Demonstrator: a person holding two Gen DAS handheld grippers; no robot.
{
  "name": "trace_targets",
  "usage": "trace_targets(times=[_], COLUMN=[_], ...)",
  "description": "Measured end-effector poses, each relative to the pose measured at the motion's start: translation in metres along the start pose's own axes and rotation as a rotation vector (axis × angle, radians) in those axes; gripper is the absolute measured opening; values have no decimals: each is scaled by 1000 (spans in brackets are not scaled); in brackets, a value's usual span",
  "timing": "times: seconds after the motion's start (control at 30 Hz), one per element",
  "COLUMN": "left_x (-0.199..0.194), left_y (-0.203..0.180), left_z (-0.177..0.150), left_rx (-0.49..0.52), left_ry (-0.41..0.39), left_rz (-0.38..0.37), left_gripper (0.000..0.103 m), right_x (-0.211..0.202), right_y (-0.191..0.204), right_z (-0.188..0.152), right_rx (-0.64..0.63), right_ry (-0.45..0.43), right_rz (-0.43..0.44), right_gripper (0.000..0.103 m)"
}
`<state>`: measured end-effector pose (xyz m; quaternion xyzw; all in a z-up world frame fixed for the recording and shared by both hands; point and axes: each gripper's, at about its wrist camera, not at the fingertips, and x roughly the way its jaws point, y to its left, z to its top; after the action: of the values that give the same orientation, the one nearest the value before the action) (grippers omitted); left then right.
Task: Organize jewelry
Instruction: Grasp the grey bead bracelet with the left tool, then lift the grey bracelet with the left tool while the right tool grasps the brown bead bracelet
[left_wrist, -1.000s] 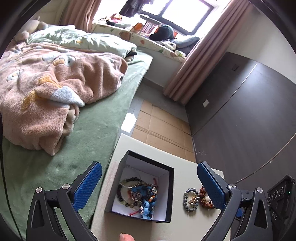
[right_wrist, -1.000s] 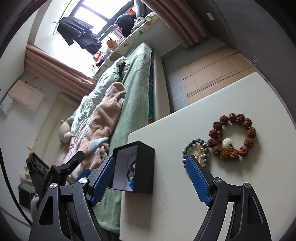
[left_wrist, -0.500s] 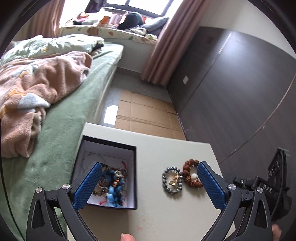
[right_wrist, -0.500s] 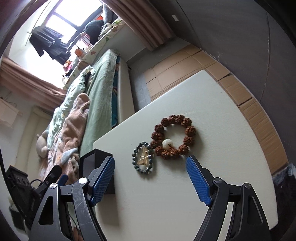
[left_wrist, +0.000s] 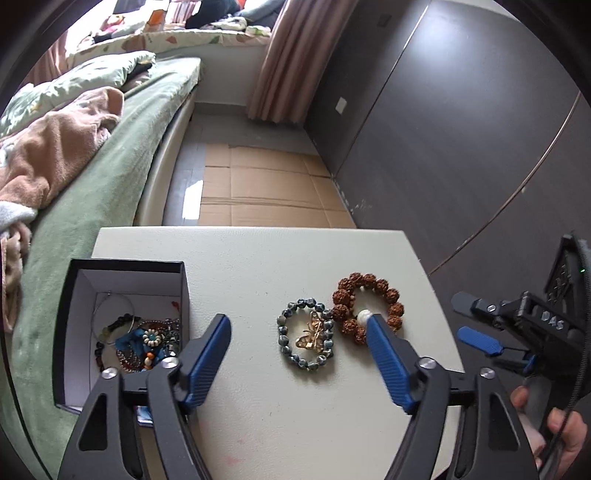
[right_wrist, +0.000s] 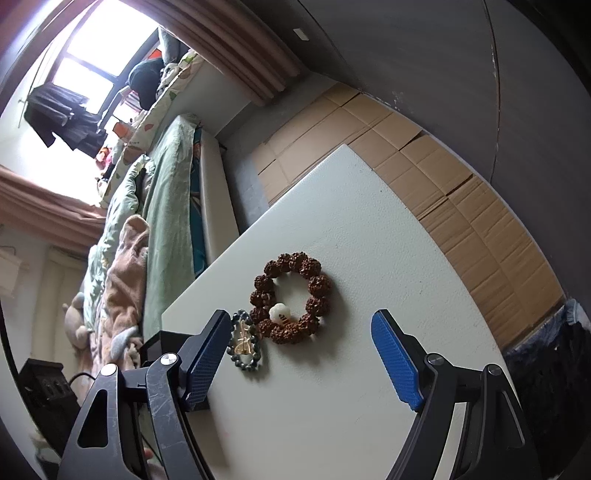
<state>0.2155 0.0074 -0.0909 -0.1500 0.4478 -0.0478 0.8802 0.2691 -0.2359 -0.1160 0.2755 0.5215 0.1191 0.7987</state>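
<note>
Our left gripper (left_wrist: 297, 338) had just been narrowing, its jaws parted and empty above the grey-blue bead bracelet (left_wrist: 306, 334); our right gripper (right_wrist: 301, 345) hung released over the brown seed bracelet (right_wrist: 291, 298). The two bracelets touched on the white table (left_wrist: 295, 406), right of the black box (left_wrist: 122, 332). We judged a pinch might drag both, or drop the gold butterfly charm (left_wrist: 312, 334).

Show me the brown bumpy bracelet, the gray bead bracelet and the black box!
brown bumpy bracelet (right_wrist: 319, 285): right wrist view, a bead on its right side.
gray bead bracelet (left_wrist: 283, 339): left wrist view, a left-side bead.
black box (left_wrist: 183, 286): left wrist view, right wall.
</note>
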Motion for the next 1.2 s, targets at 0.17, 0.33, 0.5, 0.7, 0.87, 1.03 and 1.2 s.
trace_targets(times=[0.17, 0.33, 0.5, 0.7, 0.87, 1.03, 1.2], left_x=[22, 41, 59, 83, 85, 78, 55], left_y=[-1, -10, -11, -13, -18, -12, -11], left_z=[1, 2, 1, -5, -10, -10, -4], left_rx=[3, 63, 84, 128, 177, 136, 106], left_ry=[36, 69, 102, 167, 159, 150, 87], left_rz=[49, 103, 142, 192, 233, 165, 114], left_gripper=[46, 32, 24, 24, 18, 9, 9], right_x=[2, 10, 10, 12, 15, 30, 55], right_y=[4, 8, 9, 8, 10, 22, 28], right_z=[6, 12, 19, 30, 31, 24, 17], right_rx=[-24, -27, -21, -12, -19, -104, -156], right_ry=[-5, 12, -4, -11, -8, 23, 76], right_rz=[-16, -14, -18, -34, -47, -123, -179], right_gripper=[73, 72, 72, 72, 72, 72, 65])
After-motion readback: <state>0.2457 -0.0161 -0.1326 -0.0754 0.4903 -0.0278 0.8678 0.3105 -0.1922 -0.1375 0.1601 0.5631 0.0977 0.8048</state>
